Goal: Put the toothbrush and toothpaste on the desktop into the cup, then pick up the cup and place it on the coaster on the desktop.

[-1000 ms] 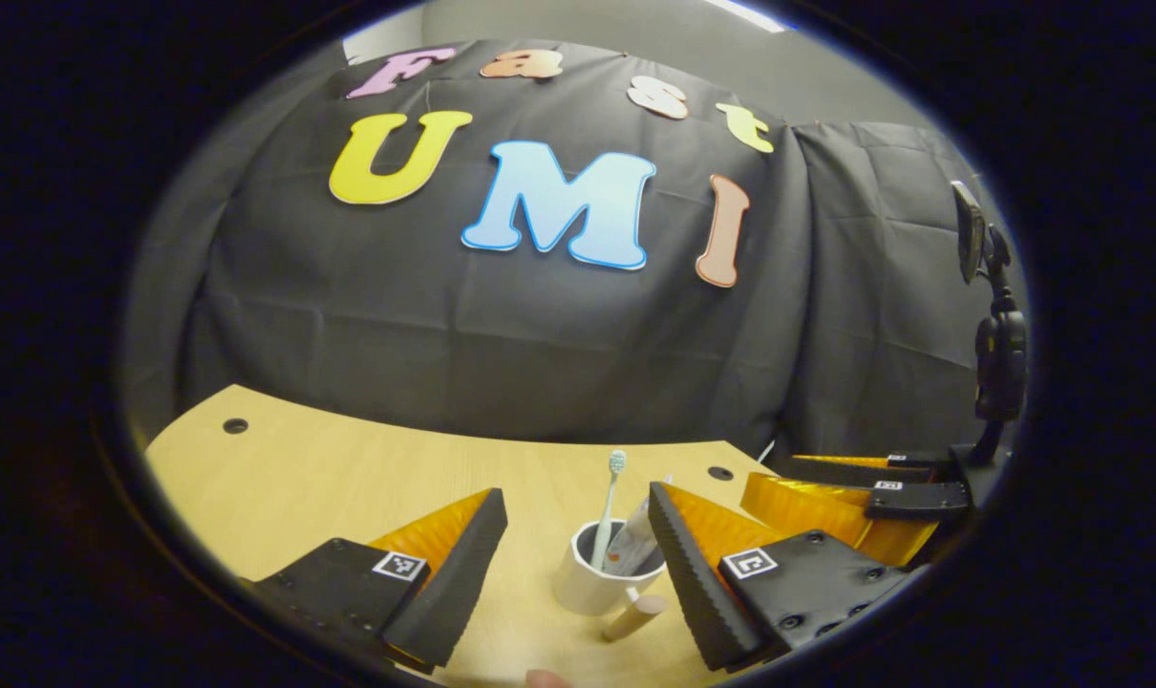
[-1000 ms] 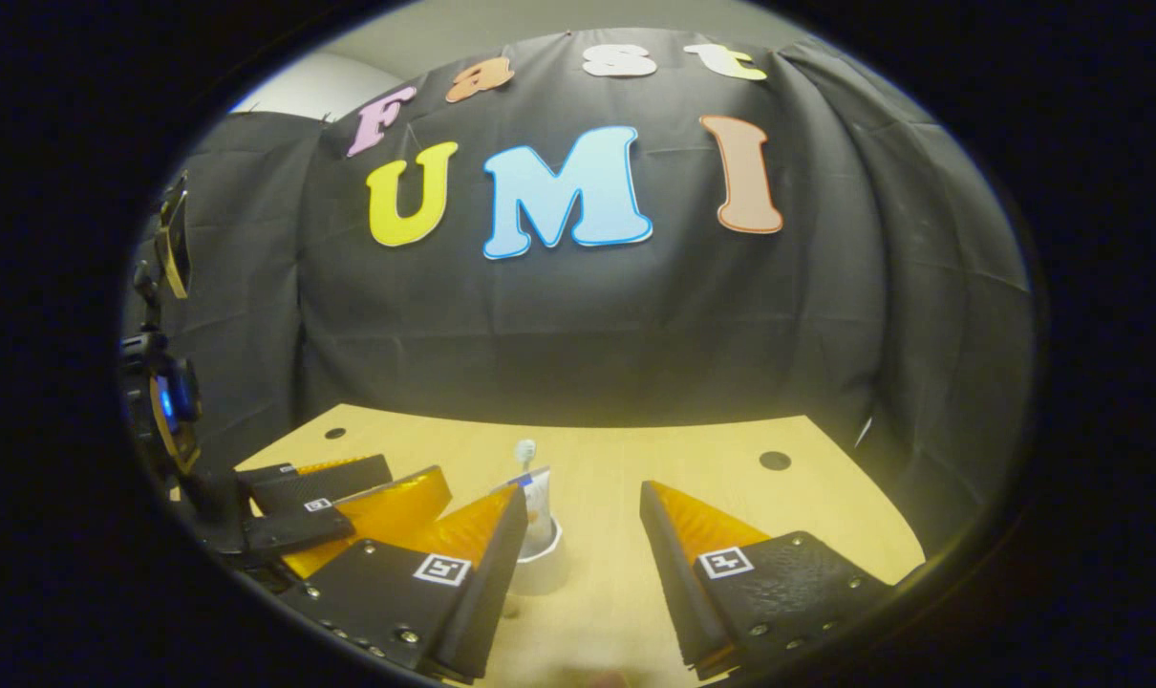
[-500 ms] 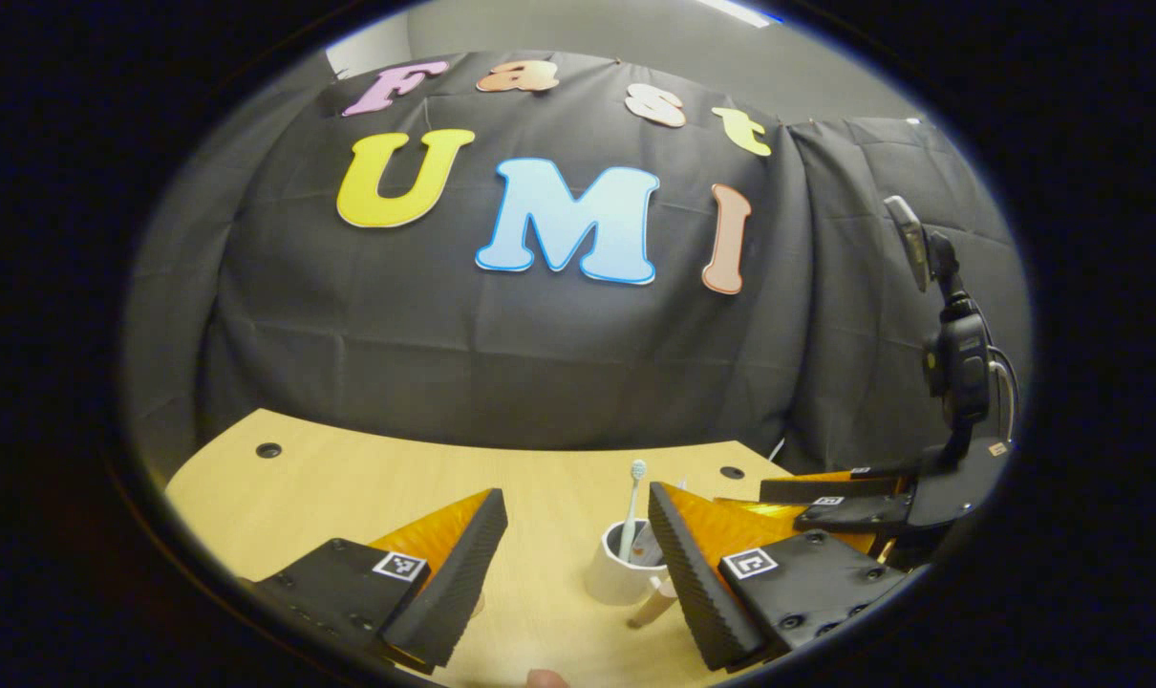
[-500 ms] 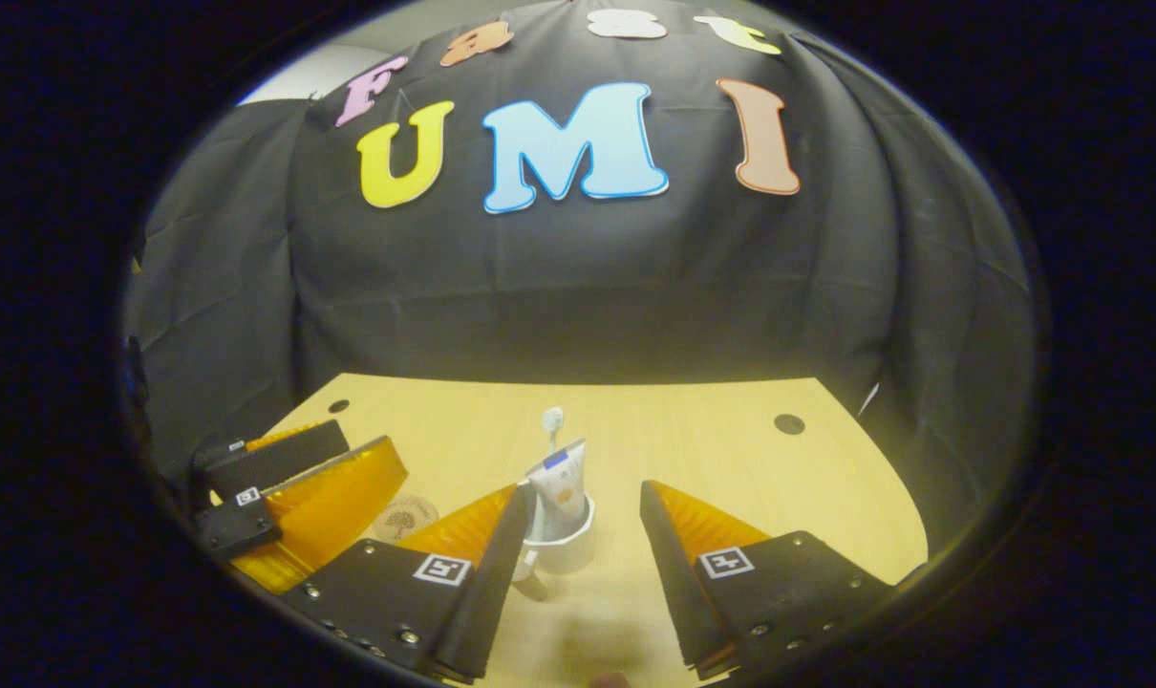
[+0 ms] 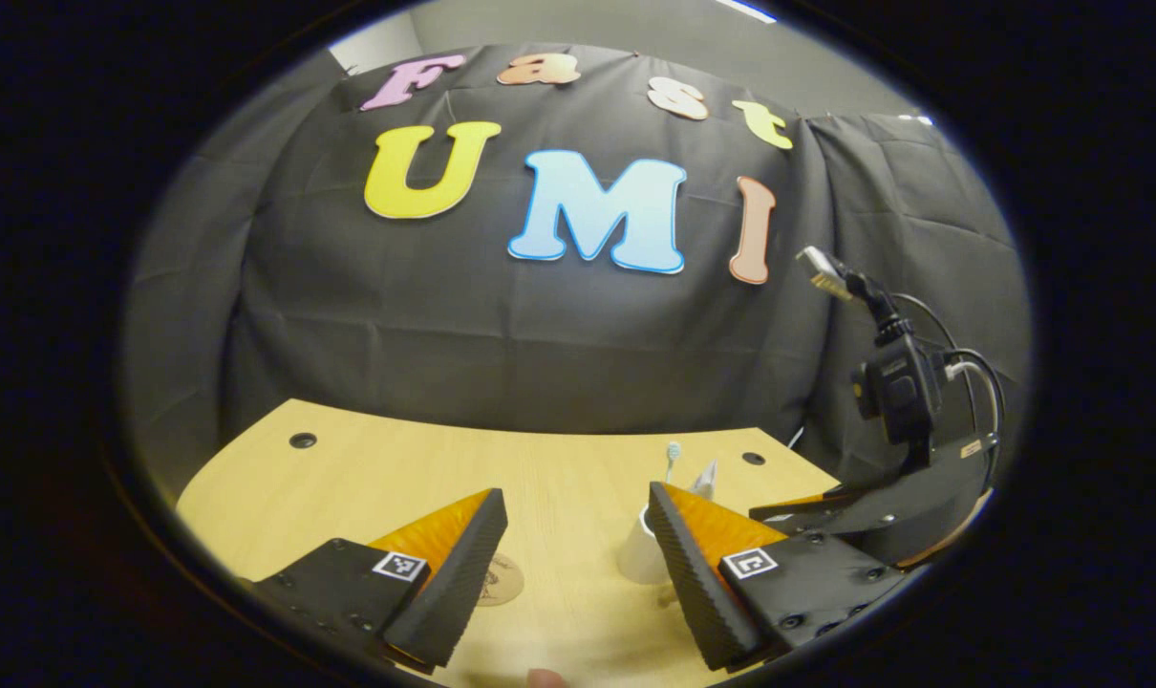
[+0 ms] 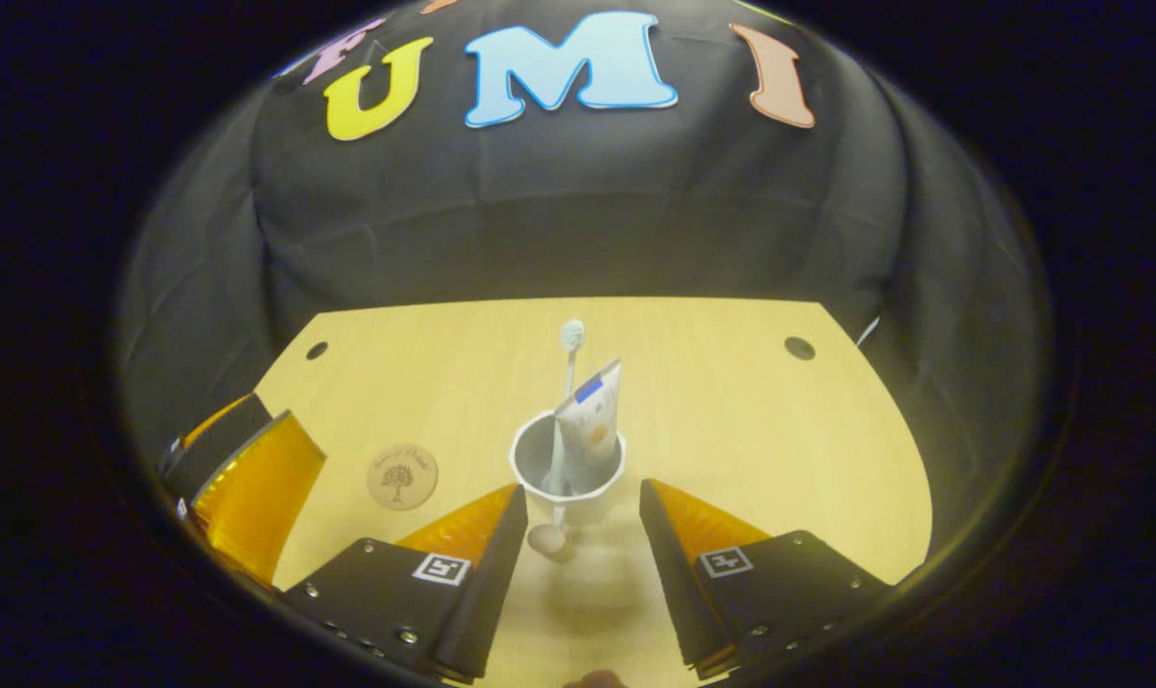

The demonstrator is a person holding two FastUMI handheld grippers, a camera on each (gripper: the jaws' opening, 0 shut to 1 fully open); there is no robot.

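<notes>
White ribbed cup [image 6: 567, 468] holding toothbrush [image 6: 568, 354] and toothpaste tube [image 6: 592, 425] stands between spread right gripper [image 6: 578, 516]; left gripper [image 5: 573, 530] spread too

The left gripper [image 5: 573, 521] sits low over the wooden desktop [image 5: 368, 478], its fingers spread apart with nothing between them. The round coaster [image 5: 502, 580] lies flat on the desktop, just beside the left finger. The white cup [image 5: 638, 559] stands upright to the right, partly hidden behind the right finger. The toothbrush [image 5: 673, 456] head and the toothpaste [image 5: 707, 475] tip rise above that finger. The right gripper [image 5: 826, 506] is at the far right, beyond the cup.
</notes>
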